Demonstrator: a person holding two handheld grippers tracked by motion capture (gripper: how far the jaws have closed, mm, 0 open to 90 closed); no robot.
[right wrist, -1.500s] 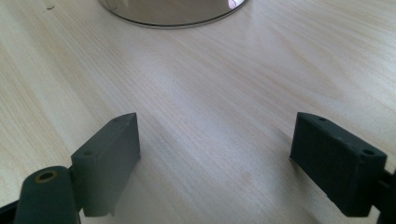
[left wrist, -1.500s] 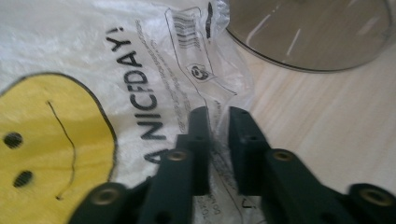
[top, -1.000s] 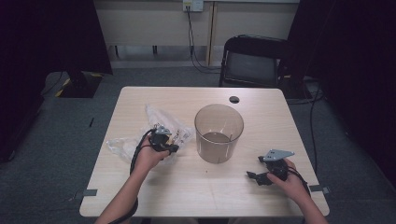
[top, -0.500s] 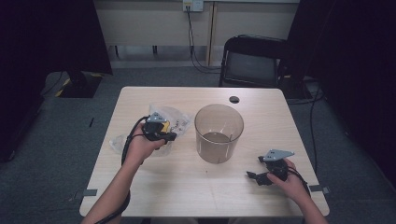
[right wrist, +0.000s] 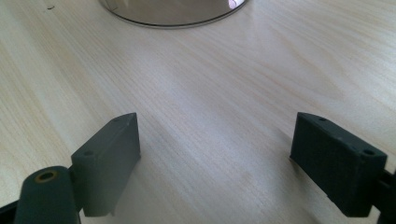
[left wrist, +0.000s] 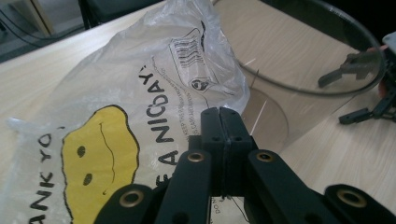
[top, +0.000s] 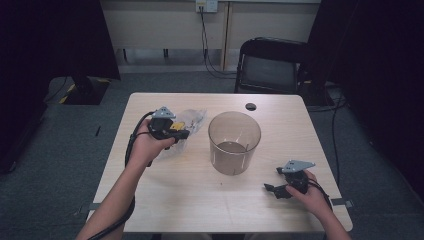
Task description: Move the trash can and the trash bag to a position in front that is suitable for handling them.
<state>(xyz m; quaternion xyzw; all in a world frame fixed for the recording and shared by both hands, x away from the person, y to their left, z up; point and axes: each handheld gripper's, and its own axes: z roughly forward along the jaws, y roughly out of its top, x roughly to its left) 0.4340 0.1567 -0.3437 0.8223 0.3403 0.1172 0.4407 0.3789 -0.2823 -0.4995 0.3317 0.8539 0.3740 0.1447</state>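
Note:
A clear plastic bag (top: 191, 120) printed with a yellow smiley face (left wrist: 100, 158) hangs above the left half of the table (top: 190, 200), with my left gripper (top: 182, 134) shut on its film. In the left gripper view the jaws (left wrist: 219, 113) are pressed together on the bag (left wrist: 140, 60). Just to the right stands a clear, brownish round container (top: 234, 142), upright and open-topped. My right gripper (top: 270, 188) rests low on the table near the front right corner, open, with only bare wood between its jaws (right wrist: 215, 140). The container's base (right wrist: 173, 11) lies ahead of it.
A small black disc (top: 251, 106) lies near the table's far edge. A black chair (top: 270, 65) stands behind the table, with cables along the wall. The left gripper's cable (top: 131, 145) loops past the person's wrist.
My left gripper has risen and moved toward the far side with the bag, which has come up off the table. The right gripper has stayed where it was.

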